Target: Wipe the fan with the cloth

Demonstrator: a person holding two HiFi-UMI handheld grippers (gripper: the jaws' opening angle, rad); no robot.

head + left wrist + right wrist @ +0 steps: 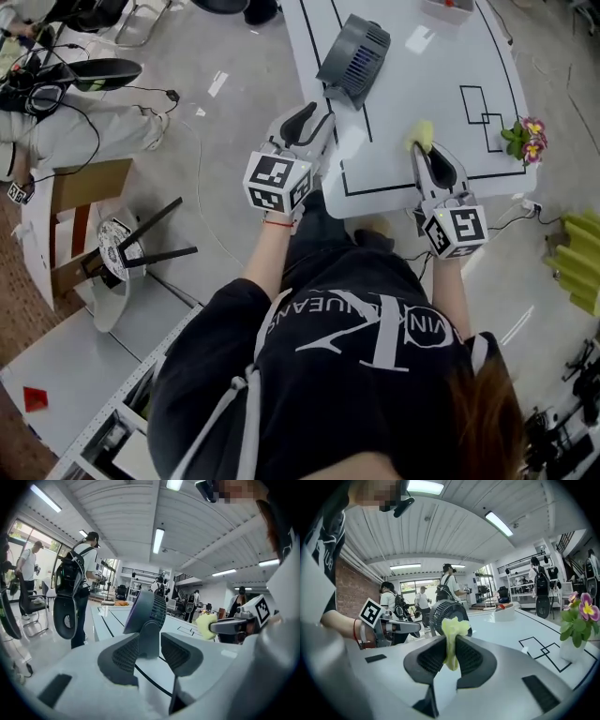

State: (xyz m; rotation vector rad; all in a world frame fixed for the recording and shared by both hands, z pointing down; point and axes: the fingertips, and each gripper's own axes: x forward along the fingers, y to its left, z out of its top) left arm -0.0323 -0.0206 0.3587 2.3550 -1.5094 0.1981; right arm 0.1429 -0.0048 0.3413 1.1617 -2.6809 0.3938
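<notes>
So, leftmost first: the left tongs hover at the near-left corner of the white surface. Their jaws are partway apart with nothing pinched. In the left gripper view the stand of the dark grey desk fan lines up right in the gap, but it's further off and not touching. The fan stands beyond those tongs, close to the surface's left edge. Moving right, the right tongs are clamped on the crumpled yellow cloth. A wad of it pokes out past the tips, near the front edge and short of the fan.

To me this looks like the approach, with the wiping not started yet. I'd get the left tongs onto the stand down low first, because a light fan will probably skid or tip once you push on it. Then lead in with the wad so cloth meets the grille, not the hard tips, and keep the strokes light.

On room: the fan is near that left edge, so push toward the middle, never outward. There's bare surface between the fan and the black taped squares. The small pot of pink and yellow flowers sits at the far right edge, well clear.
</notes>
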